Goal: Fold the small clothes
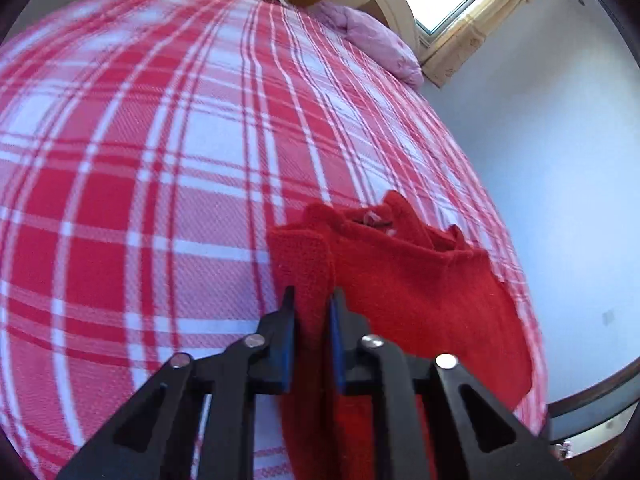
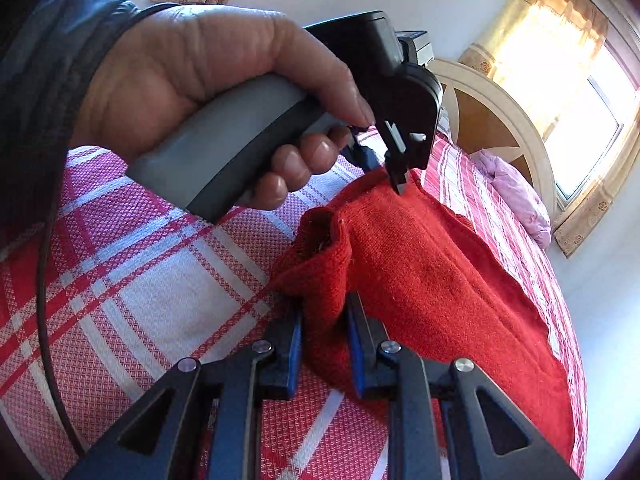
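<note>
A small red knitted garment [image 1: 424, 280] lies on the red and white plaid bed cover [image 1: 160, 160], near the bed's right edge. My left gripper [image 1: 313, 296] is shut on a fold of its left edge, and the red knit fills the gap between the blue pads. In the right wrist view the garment [image 2: 448, 280] spreads to the right. My right gripper [image 2: 324, 304] is shut on a bunched sleeve or corner at its near left. The left gripper [image 2: 394, 184], held in a person's hand [image 2: 192, 80], pinches the garment's far edge.
A pink pillow or quilt [image 1: 380, 40] lies at the head of the bed by a rounded wooden headboard [image 2: 500, 120]. A bright window with curtains [image 2: 560, 92] is behind it. The bed's right edge runs along a pale wall [image 1: 560, 160]. A cable [image 2: 44, 320] hangs at left.
</note>
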The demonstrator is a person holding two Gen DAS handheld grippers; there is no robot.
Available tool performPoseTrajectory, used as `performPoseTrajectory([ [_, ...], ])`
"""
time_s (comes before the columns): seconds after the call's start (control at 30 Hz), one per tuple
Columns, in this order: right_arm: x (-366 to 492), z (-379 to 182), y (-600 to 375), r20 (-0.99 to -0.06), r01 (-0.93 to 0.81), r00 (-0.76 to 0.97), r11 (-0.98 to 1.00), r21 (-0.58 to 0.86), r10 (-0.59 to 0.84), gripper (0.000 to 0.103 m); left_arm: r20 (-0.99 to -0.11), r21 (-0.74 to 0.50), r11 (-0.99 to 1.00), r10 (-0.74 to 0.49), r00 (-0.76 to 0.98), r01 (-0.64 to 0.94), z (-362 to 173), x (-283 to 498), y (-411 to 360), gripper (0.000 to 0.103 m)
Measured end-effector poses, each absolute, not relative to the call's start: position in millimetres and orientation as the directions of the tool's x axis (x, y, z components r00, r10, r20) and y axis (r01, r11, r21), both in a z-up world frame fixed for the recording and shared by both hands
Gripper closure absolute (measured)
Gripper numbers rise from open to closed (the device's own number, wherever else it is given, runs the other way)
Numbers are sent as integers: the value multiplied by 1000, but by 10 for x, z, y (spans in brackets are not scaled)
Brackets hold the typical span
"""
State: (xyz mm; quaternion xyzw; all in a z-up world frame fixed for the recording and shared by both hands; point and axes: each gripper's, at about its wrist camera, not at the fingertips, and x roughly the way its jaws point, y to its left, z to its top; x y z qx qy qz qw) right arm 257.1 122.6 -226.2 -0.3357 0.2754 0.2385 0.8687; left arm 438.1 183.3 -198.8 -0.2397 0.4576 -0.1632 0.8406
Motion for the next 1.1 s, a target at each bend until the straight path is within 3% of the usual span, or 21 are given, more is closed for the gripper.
performPoseTrajectory([
  [0.23,2548,-1960,964,-641,-623,694,719,-307,328,93,-635,-592,802,-526,565,82,-1678,4305,1812,91],
  [0.63,2615,-1321,152,-532,-543,742,832,-119,408,94,-518,-681,720,-601,609,132,-1160,4392,1426,92],
  [1.1,2836,-1176,-1042,-505,-393,753,904,170,422,96,-498,-666,707,-659,563,240,-842,4658,407,92],
])
